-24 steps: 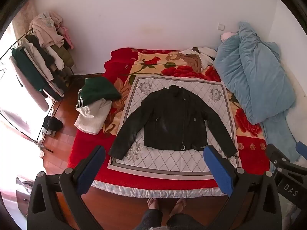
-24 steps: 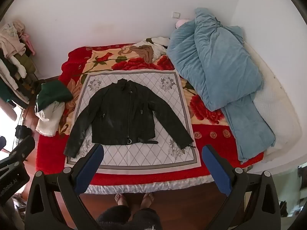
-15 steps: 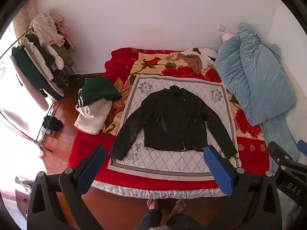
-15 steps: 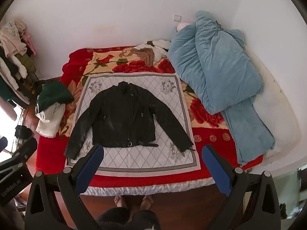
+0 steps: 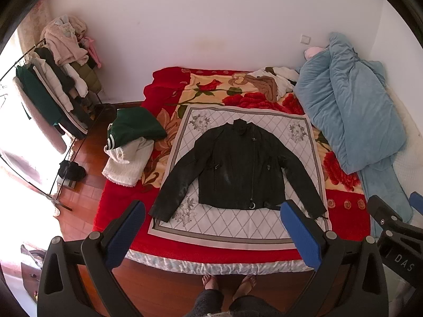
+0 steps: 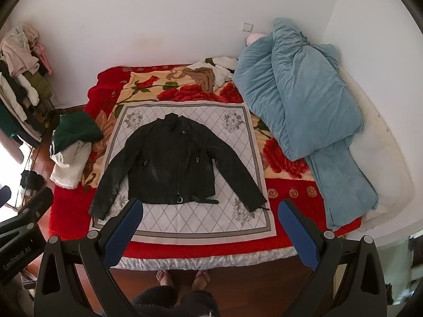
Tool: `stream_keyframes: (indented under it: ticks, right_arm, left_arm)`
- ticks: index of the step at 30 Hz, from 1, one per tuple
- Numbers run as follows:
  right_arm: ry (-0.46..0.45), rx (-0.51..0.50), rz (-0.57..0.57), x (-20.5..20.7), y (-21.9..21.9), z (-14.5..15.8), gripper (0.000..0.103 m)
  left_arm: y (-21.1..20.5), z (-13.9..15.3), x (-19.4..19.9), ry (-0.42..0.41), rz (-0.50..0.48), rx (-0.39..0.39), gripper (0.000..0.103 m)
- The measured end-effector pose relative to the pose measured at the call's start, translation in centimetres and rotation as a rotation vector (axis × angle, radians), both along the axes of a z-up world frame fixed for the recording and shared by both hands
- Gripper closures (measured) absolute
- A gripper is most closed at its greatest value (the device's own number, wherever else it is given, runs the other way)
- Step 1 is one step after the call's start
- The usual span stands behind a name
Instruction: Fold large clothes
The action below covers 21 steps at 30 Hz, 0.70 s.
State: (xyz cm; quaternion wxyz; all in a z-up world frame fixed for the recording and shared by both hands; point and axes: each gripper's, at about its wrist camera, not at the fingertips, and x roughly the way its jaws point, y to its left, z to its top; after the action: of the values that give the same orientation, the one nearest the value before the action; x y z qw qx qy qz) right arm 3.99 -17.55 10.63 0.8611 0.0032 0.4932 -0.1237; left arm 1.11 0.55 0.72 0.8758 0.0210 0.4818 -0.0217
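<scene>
Little changed: view barely shifted. Jacket [image 5: 239, 169] flat on bed [image 5: 119, 211], untouched. Both hand-held grippers, left [image 5: 211, 233] and right [image 6: 210, 233], jaws apart, empty. Folding unstarted.

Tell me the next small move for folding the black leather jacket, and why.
Probably lower both open grippers, left and right, toward the sleeve cuffs: the black leather jacket lies flat and unfolded on the white quilted cloth, sleeves spread, and neither gripper touches it.
</scene>
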Motion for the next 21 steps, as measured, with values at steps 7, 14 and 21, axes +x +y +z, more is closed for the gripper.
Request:
stream_keyframes:
  ticks: [7,14,21]
  right_arm:
    - [-0.004,-0.001,0.003,0.07,-0.15,0.38,0.0]
    - [-0.007,-0.001,0.002,0.11,0.01,0.7,0.0]
    - [-0.012,0.0,0.001,-0.09,0.12,0.82,0.0]
  left_arm:
    - [-0.44,0.69,0.34,-0.004,0.001,0.0,0.0]
    - [-0.36,0.97,0.55,-0.006,0.0,0.003,0.0]
    - [-0.38,0.93,0.49,-0.007,-0.002,0.003,0.0]
